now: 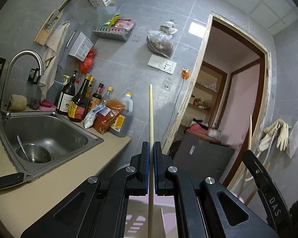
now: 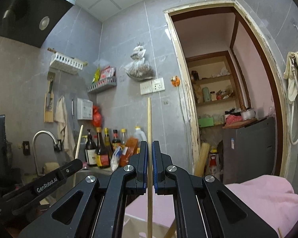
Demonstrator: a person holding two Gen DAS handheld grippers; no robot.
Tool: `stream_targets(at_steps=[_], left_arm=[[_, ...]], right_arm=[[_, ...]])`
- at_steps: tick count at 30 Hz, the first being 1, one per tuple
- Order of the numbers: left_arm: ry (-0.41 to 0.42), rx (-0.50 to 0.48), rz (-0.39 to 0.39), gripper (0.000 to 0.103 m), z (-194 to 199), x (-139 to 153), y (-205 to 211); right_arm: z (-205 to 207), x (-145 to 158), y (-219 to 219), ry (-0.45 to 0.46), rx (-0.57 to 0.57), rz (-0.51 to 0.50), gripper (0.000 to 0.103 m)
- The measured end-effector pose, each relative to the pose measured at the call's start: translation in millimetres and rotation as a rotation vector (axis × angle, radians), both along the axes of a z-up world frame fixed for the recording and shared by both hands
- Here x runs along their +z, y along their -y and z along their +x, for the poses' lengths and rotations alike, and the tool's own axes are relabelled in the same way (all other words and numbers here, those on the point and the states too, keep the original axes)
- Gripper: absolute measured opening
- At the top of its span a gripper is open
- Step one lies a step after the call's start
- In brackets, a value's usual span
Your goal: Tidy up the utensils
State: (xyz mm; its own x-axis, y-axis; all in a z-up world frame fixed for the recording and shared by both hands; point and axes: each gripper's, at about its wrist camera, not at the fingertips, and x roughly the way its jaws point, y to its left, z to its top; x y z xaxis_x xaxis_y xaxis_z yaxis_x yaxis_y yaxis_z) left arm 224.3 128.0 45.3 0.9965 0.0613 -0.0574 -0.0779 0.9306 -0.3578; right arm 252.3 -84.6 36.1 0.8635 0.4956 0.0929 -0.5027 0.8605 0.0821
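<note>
One chopstick [image 1: 151, 119] stood clamped between the pads of the left gripper [image 1: 151, 148], its tip pointing up past the jaws and its lower end running down between the linkages, held in the air beyond the counter's right end. A second chopstick [image 2: 149, 130] was pinched the same way in the right gripper [image 2: 149, 148], also upright, with its tip near the wall switch plate [image 2: 152, 86]. In each view the other gripper and its stick showed at the edge: at the right edge of the left wrist view, at the lower left of the right wrist view. Both pairs of jaws were closed tight on the thin sticks, only the wood between the blue pads. To the left lay the counter [image 1: 49, 190] with a steel sink [image 1: 43, 130] set in it; a bowl [image 1: 34, 152] with a spoon [image 1: 22, 146] sat in the basin near its front left corner. A tap [image 1: 15, 75] rose at the sink's back left corner, and sauce bottles [image 1: 79, 101] and packets stood along the counter's back edge by the wall. A knife handle [image 1: 7, 180] lay at the sink's front edge. Racks [image 1: 112, 32] and a cloth [image 1: 53, 47] hung on the grey tiles. A doorway [image 2: 228, 99] opened to the right, gloves [image 2: 295, 73] hanging beside it.
</note>
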Motion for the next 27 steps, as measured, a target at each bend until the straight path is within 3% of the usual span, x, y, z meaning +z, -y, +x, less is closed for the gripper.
stream_targets(at_steps=[5,16,17,20,22,27], left_arm=[[-0.049,-0.033,0.035,0.003,-0.9,-6.0,9.6],[-0.052,-0.108,0.007,0.031,-22.8,2.8,16.1],[-0.046,-0.114,0.006,0.037,-25.8,5.3,17.5],[-0.036,-0.134,0.011,0.040,-33.4,14.4,23.7],[-0.035,-0.144,0.036,0.045,-38.0,20.8,32.1],[-0.032,-0.209,0.080,0.068,-48.2,30.2,57.0]], right_arm=[[1.3,-2.8,5.2,-0.062,0.014,-0.016,0.004],[-24.2,15.9,25.8,-0.076,0.058,-0.062,0.010],[-27.2,18.5,30.5,-0.073,0.055,-0.059,0.012],[-35.8,26.1,47.0,-0.063,0.040,-0.053,0.022],[-41.3,29.8,58.3,-0.058,0.027,-0.059,0.024],[-56.6,35.4,94.8,-0.053,-0.012,-0.069,0.050]])
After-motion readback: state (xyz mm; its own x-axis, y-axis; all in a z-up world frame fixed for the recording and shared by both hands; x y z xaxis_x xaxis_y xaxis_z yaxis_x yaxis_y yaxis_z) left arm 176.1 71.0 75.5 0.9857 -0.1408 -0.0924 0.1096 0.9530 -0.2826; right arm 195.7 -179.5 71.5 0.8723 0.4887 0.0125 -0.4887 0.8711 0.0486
